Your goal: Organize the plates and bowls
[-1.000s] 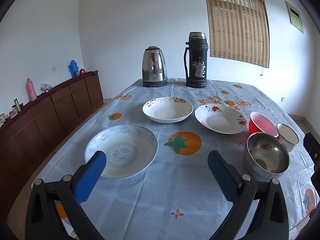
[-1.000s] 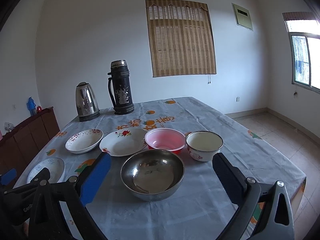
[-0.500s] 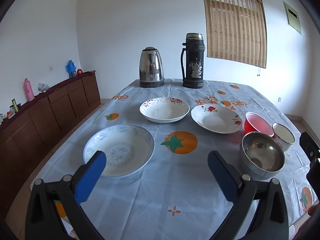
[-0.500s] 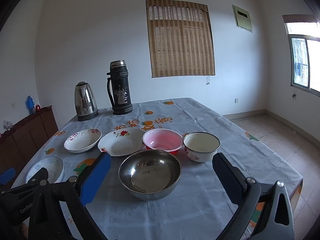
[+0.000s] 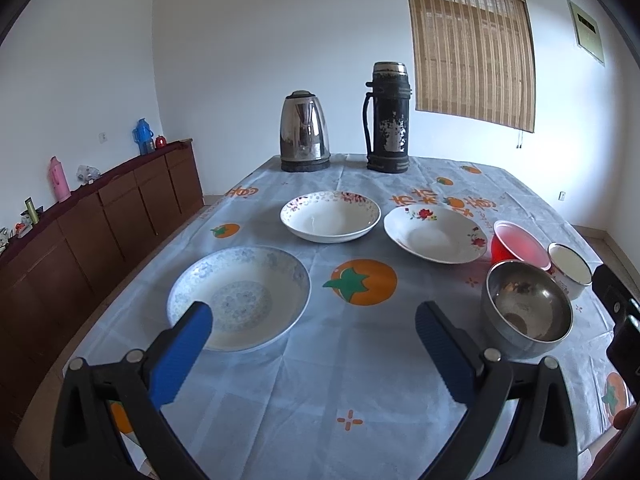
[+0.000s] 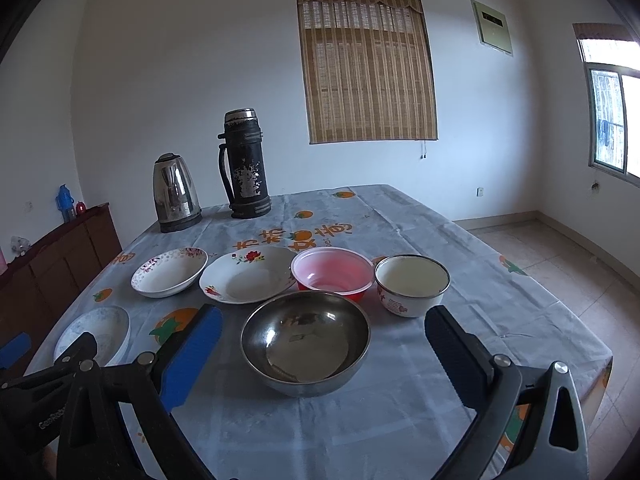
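A blue-patterned plate (image 5: 240, 296) lies near the table's left front, just beyond my open left gripper (image 5: 314, 324). Two white flowered plates (image 5: 330, 216) (image 5: 434, 234) lie further back. A steel bowl (image 6: 305, 336) sits straight ahead of my open right gripper (image 6: 322, 330), between its fingers in view. Behind it stand a red plastic bowl (image 6: 331, 272) and a white enamel bowl (image 6: 411, 284). The steel bowl (image 5: 526, 310) also shows at the right of the left wrist view. Both grippers are empty and hover above the table's near edge.
A steel kettle (image 5: 304, 136) and a black thermos (image 5: 388, 118) stand at the table's far end. A brown sideboard (image 5: 100, 216) runs along the left wall. The table (image 6: 400, 420) has a grey cloth with orange fruit prints; tiled floor lies to the right.
Both grippers have drifted slightly back and shifted view a little. The dishes have not moved and both grippers stay open.
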The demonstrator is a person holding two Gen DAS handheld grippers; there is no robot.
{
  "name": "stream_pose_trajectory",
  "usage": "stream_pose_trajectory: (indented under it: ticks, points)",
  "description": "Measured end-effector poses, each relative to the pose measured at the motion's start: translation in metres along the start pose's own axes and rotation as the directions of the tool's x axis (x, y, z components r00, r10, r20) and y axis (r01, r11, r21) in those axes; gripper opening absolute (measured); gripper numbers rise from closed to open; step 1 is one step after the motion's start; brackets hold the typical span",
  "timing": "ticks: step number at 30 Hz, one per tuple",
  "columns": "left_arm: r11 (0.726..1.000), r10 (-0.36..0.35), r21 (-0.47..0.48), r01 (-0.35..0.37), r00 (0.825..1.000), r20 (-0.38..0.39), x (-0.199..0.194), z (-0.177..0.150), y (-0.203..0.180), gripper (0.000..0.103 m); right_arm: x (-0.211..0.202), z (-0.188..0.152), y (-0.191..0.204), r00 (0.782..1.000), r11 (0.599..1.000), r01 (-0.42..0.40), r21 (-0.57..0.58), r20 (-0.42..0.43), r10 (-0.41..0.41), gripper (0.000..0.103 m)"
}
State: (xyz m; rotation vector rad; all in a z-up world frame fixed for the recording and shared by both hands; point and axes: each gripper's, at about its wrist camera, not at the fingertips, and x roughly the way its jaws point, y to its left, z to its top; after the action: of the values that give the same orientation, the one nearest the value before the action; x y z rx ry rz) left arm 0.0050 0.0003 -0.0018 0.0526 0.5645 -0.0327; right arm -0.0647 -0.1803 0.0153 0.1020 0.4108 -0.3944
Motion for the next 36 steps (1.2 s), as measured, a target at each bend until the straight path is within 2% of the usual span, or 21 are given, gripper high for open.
stream_pose_trajectory:
  ticks: [24, 30, 32, 36]
  points:
    - [1.0, 0.012, -0.004, -0.012, 1.0, -0.018, 0.014, -0.004, 0.006, 0.103, 0.009, 0.0, 0.013, 1.0, 1.0, -0.001, -0.018, 0.002, 0.001, 0.102]
    - [0.999, -0.029, 0.011, 0.03, 0.997, -0.077, 0.026, -0.011, 0.01, 0.103, 0.012, -0.005, 0.02, 0.999, 0.997, -0.037, -0.066, -0.001, 0.037, 0.102]
    - [1.0, -0.009, -0.002, 0.008, 0.996, -0.093, 0.029, -0.014, 0.023, 0.103, 0.013, -0.007, 0.024, 0.999, 0.996, -0.053, -0.077, -0.002, 0.053, 0.102]
    - [0.996, 0.06, -0.059, -0.065, 0.995, -0.075, 0.03, -0.017, 0.061, 0.103, 0.018, -0.007, 0.03, 0.997, 0.994, -0.075, -0.082, -0.003, 0.075, 0.102]
